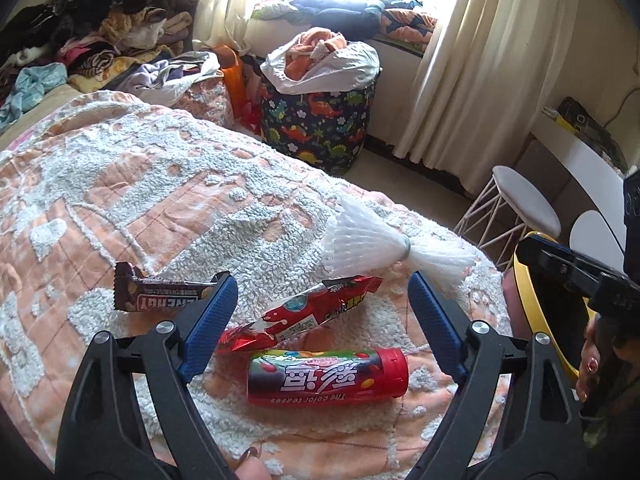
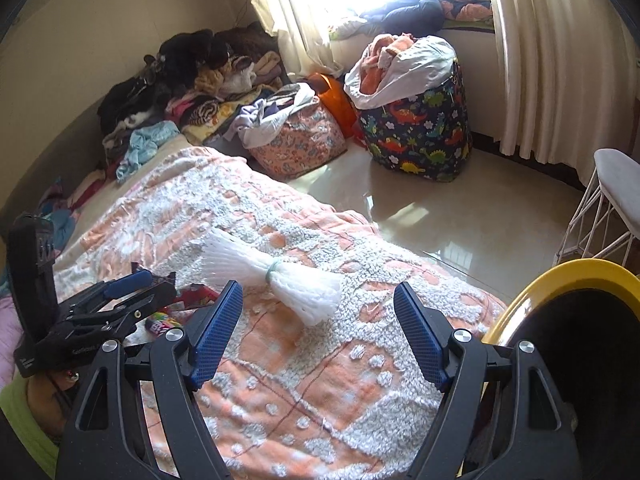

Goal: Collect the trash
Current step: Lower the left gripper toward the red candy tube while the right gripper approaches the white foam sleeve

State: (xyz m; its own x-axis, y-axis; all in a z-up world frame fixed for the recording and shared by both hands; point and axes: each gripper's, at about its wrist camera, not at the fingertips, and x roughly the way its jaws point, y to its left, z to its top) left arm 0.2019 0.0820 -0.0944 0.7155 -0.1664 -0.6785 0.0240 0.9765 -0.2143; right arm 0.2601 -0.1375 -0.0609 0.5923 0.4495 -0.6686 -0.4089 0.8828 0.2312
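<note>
Nothing picked up yet, I think; both hand-held grippers, left (image 1: 322, 294) and right (image 2: 318, 304), wide apart, empty. Candy tube (image 1: 328, 376), red wrapper (image 1: 304, 312), brown wrapper (image 1: 160, 294), white foam net (image 2: 276, 272) all on bed (image 1: 140, 200); yellow bin (image 2: 560, 280) at 3 o'clock

A red cylindrical plastic candy tube (image 1: 328, 376) lying between the left gripper's fingers read "The color teases", upside down, beside large white Chinese characters. A brown chocolate-bar wrapper (image 1: 164, 294) beyond the left finger showed "ENERGY", inverted.
</note>
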